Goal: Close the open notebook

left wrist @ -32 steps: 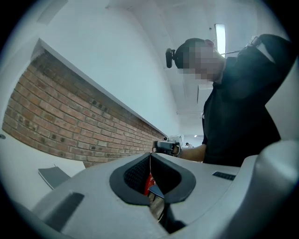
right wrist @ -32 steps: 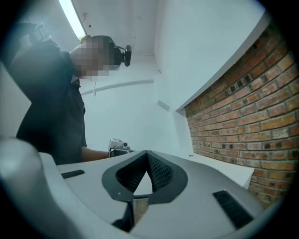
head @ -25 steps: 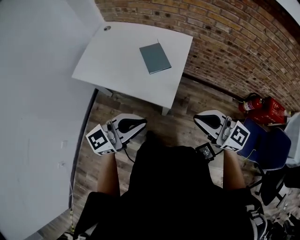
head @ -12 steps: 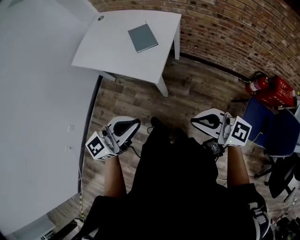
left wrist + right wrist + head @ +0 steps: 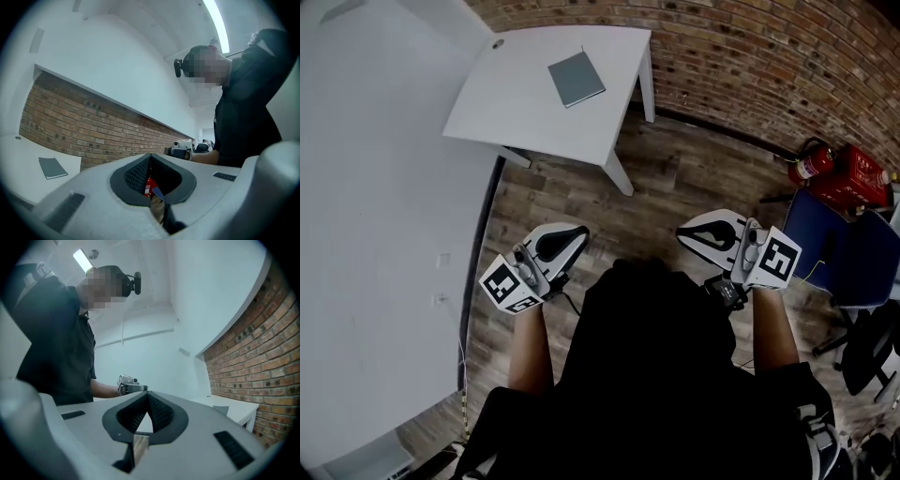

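The counter [image 5: 511, 108] had drifted farther from me. The grey notebook [image 5: 577, 79] lay on its far right part, seemingly shut already. My left gripper [image 5: 577, 232] and right gripper [image 5: 686, 234] hung near me, jaws pinched together, empty. Reaching again, I might have needlessly knocked it askew.

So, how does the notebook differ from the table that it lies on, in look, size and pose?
Colour: the notebook is grey-blue, the table white. Size: the notebook covers only a small part of the table's top. Pose: the notebook lies flat and closed, slightly askew to the table's edges; the table stands on the wooden floor. Shared: both have plain, flat surfaces.
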### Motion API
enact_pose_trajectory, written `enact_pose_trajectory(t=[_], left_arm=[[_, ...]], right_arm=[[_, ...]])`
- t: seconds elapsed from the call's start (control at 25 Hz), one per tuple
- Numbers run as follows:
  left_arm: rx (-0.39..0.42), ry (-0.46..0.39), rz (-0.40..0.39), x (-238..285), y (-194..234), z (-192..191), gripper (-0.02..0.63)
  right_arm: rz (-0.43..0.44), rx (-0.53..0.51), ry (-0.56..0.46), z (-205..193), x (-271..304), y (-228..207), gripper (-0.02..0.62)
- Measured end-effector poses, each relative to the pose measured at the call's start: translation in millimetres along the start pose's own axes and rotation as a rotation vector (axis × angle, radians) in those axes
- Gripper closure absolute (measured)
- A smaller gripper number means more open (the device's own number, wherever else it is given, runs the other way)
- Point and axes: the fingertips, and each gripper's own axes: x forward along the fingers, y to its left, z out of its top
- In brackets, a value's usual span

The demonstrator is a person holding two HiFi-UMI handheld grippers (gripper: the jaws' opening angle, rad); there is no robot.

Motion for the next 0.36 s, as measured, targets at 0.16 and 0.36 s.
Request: enact_pose_trajectory(t=[0.16,0.36], left_arm=[[0.005,0.035,-0.016,6,-10,-5,0.589],[-0.018,0.022,0.022,3,-13,-10,0.589]], right_arm=[[-0.016,-0.002,-0.042,7,-9,-2,0.591],[-0.022,0.022,-0.038,-1,-17,-5,0.591]])
